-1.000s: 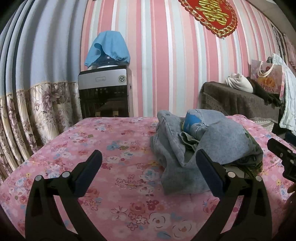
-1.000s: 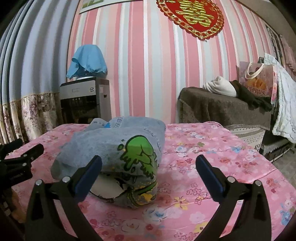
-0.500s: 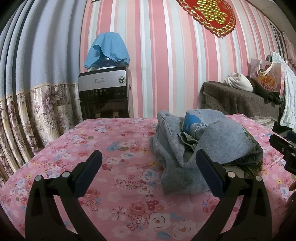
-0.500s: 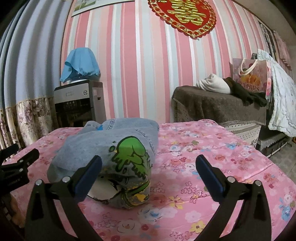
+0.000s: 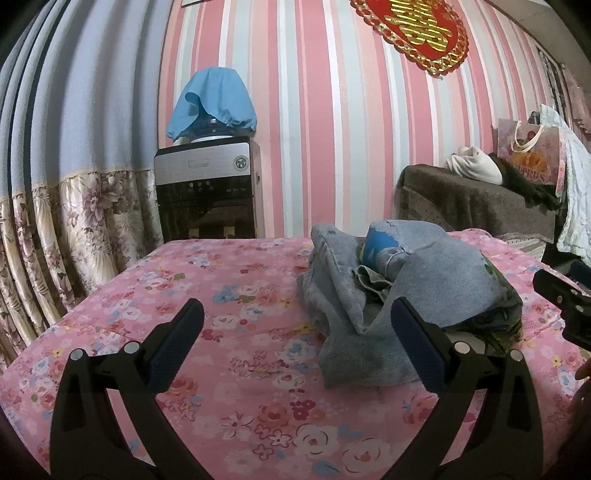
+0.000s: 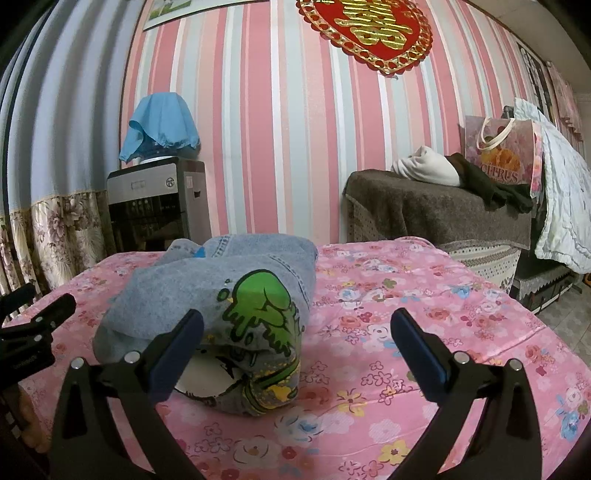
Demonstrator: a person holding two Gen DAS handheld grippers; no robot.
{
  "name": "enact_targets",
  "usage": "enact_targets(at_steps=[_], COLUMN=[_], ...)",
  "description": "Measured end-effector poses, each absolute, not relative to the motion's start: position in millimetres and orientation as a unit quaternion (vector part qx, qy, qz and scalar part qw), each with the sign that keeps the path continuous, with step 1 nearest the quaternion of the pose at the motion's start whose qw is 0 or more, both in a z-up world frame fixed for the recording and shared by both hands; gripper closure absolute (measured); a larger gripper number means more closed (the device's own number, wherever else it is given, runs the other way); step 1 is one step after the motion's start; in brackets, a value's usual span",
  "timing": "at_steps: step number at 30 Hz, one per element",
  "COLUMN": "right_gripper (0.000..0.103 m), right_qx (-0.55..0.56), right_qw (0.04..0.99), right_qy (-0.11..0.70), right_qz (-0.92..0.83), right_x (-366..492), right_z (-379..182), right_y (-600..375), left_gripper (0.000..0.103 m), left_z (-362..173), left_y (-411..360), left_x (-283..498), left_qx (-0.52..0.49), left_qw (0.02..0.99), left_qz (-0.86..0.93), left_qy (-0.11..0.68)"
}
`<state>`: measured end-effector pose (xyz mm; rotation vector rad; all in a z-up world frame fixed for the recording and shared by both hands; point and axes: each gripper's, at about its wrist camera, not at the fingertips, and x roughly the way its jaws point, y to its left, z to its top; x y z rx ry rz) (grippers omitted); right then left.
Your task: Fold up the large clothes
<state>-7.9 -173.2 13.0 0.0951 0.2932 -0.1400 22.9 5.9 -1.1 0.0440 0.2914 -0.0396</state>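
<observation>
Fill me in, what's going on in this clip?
A person holds two grippers over a bed with a pink floral bedspread. Both the left gripper and right gripper are open and empty. A grey sweatshirt with a green cartoon print lies crumpled in a heap, untouched. Folding hasn't started.

Garment's (image 6: pixel 207 310) underside hidden, folded under

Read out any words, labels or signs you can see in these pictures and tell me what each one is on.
"CITRUS": on the pink floral gift bag on the brown-covered furniture.
Gold Chinese double-happiness character: on the red round wall ornament.
Round logo on the silver and black water dispenser: too small to read.
Small print on the left tool: too blurred to read.
</observation>
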Motion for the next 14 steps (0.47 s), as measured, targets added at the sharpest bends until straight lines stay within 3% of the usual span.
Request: enact_targets(at_steps=[14], right_gripper=[0.002], right_qx=[0.05], right_qw=[0.985], right_qy=[0.147], right_qz=[-0.07], right_x=[-8.0], right_z=[12.7], right_y=[-175.7], left_gripper=[0.003], left_z=[-1.0], left_y=[7.7], left_x=[24.5], left_qx=[0.037], left_qw=[0.988], left_qz=[-0.026], left_qy=[0.149])
